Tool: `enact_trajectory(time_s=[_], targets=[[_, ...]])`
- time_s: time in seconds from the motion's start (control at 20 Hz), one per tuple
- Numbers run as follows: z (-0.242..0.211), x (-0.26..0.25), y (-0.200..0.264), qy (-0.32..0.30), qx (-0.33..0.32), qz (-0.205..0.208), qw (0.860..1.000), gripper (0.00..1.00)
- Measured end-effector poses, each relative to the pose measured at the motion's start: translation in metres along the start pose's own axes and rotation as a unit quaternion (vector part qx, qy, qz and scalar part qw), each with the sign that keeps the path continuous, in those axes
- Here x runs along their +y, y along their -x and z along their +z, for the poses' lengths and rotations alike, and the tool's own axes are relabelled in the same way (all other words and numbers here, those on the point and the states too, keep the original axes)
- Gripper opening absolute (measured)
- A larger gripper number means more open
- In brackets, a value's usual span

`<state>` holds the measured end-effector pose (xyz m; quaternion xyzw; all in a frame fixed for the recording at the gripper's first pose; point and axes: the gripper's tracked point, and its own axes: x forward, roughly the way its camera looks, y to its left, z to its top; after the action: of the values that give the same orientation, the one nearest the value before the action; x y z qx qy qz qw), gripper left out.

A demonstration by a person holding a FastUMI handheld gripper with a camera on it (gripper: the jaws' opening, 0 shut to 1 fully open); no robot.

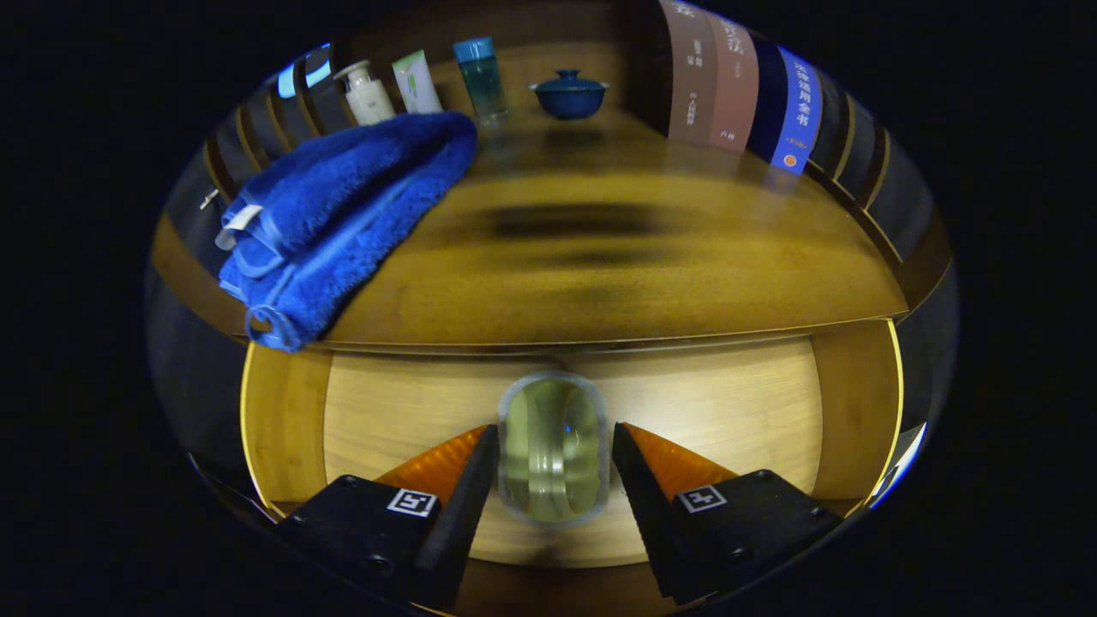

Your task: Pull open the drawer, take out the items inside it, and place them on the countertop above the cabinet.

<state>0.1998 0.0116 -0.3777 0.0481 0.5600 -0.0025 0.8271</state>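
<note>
At my ten o'clock a blue towel (343, 214) lies folded on the wooden countertop (617, 283), one corner hanging over the front edge. Behind it, toward eleven, I see a white pump bottle (367, 92), a white tube (416, 82) and a teal tumbler (481, 79) standing near one another in a row. At twelve, well beyond my fingers, sits a dark blue lidded bowl (568, 94). At one o'clock a row of books (744, 90) stands upright on the countertop. Below the counter edge the drawer (711, 403) is pulled open, its pale floor showing. My gripper (554, 450) holds a clear glass cup (553, 446) between its fingers over the drawer, at six o'clock; I cannot tell whether both fingers press on it, since a thin gap seems to show on each side.
</note>
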Motion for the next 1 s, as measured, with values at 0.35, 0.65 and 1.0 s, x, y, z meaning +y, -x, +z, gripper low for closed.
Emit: enact_trajectory(time_s=[0.35, 0.65, 1.0], targets=[[-0.019, 0.002, -0.018, 0.031, 0.018, -0.017, 0.999, 0.41], [-0.003, 0.002, -0.009, 0.030, 0.018, -0.014, 0.999, 0.23], [-0.007, 0.005, 0.012, 0.016, -0.022, -0.002, 1.000, 0.23]])
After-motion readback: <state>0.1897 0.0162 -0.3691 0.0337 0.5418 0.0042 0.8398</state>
